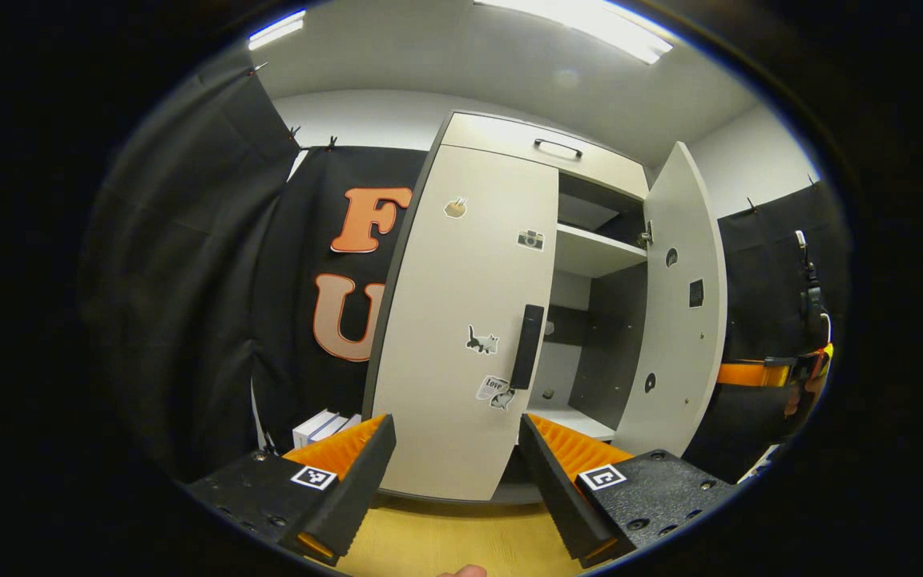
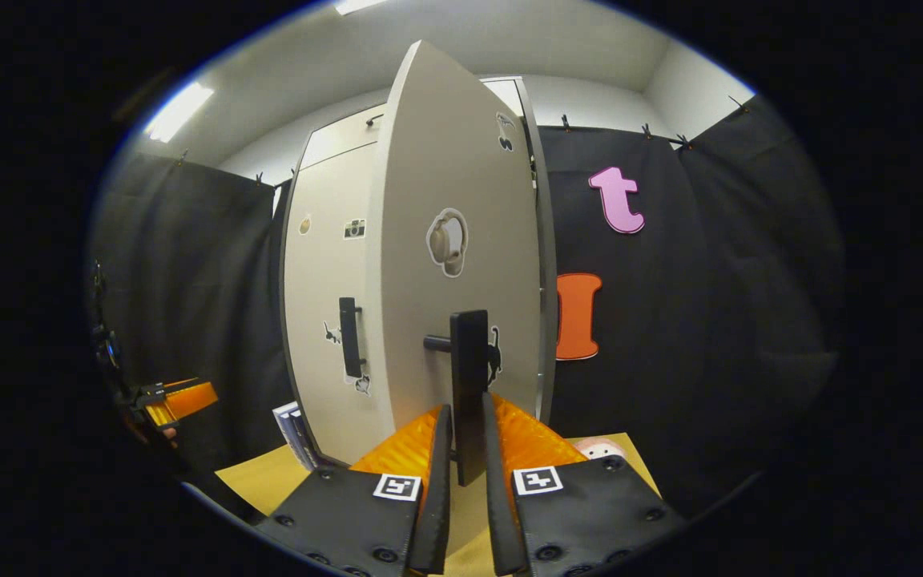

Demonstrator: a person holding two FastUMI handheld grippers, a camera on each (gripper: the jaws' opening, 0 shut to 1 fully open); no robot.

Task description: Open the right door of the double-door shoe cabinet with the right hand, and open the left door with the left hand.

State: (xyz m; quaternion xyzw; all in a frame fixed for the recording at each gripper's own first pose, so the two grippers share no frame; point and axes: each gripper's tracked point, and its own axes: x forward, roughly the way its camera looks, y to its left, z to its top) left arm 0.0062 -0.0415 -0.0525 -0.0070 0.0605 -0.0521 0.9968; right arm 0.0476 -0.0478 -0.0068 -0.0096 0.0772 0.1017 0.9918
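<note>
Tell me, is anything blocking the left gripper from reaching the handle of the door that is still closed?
Nothing visible does. The left gripper is open, facing the closed left door; its black handle sits ahead, unobstructed.

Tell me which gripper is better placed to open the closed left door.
Left. The left gripper is open, facing the closed beige left door and its black bar handle; the right gripper is clamped on the open right door's black handle.

White boxes (image 1: 324,425) on the yellow floor (image 1: 445,537) (pink object (image 2: 599,449) nearby).
</note>
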